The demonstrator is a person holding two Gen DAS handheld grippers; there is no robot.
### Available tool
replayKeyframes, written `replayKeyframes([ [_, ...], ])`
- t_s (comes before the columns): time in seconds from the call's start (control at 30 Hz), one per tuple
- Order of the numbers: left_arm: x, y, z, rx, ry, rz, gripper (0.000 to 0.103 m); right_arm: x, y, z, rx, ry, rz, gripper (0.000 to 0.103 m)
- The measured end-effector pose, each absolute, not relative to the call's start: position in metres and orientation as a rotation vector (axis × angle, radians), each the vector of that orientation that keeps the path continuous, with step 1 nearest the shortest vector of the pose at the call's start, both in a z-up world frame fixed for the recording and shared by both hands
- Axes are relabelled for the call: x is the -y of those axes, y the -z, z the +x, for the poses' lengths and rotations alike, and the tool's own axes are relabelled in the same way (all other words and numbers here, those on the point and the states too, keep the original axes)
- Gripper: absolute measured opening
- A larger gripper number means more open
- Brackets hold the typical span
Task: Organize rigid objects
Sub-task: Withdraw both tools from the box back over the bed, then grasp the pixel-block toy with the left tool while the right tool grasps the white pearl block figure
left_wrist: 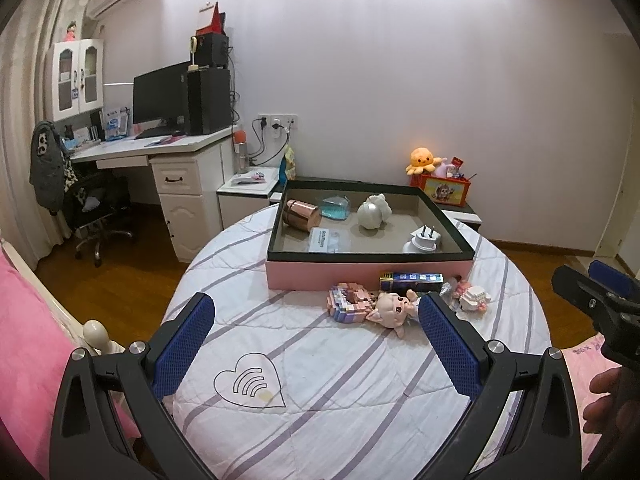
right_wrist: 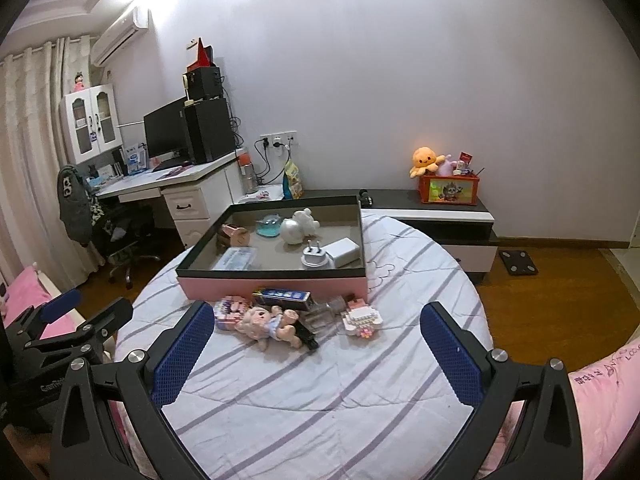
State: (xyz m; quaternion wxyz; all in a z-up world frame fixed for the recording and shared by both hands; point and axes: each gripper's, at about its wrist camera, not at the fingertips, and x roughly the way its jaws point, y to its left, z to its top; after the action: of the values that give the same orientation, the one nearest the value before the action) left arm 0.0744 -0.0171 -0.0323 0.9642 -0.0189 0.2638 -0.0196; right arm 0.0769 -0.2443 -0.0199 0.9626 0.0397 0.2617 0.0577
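A pink box with a dark rim point(left_wrist: 372, 257) point(right_wrist: 272, 270) stands at the far side of the striped bed. Inside lie a copper cup point(left_wrist: 301, 215), a white round figure point(left_wrist: 372, 212), a white plug point(left_wrist: 424, 238) and a clear packet point(left_wrist: 329, 240). In front of the box lie a doll point(left_wrist: 394, 307) point(right_wrist: 266, 324), a pink brick model point(left_wrist: 348, 298), a blue carton point(left_wrist: 412, 280) point(right_wrist: 286, 298) and a white brick model point(left_wrist: 474, 298) point(right_wrist: 362, 318). My left gripper point(left_wrist: 316, 332) is open and empty, near the doll. My right gripper point(right_wrist: 316, 340) is open and empty, just short of the toys.
A white desk point(left_wrist: 168, 148) with monitor and speakers stands at the left, with an office chair point(left_wrist: 96, 208). A low cabinet point(right_wrist: 440, 216) behind the bed carries a red toy box point(right_wrist: 450, 188). A pink pillow point(left_wrist: 28, 340) lies at the left. Wooden floor surrounds the bed.
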Motion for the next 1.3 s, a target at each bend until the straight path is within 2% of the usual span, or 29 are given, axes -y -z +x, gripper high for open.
replayKeyframes([
  [0.7,0.023,0.117,0.168,-0.739,0.051,-0.011,0.103,0.266,0.094,0.142,-0.715,-0.045,0.043,0.103],
  [1.3,0.04,0.145,0.228,-0.861,0.084,-0.034,0.103,0.272,0.129,0.194,-0.816,-0.025,0.012,0.103],
])
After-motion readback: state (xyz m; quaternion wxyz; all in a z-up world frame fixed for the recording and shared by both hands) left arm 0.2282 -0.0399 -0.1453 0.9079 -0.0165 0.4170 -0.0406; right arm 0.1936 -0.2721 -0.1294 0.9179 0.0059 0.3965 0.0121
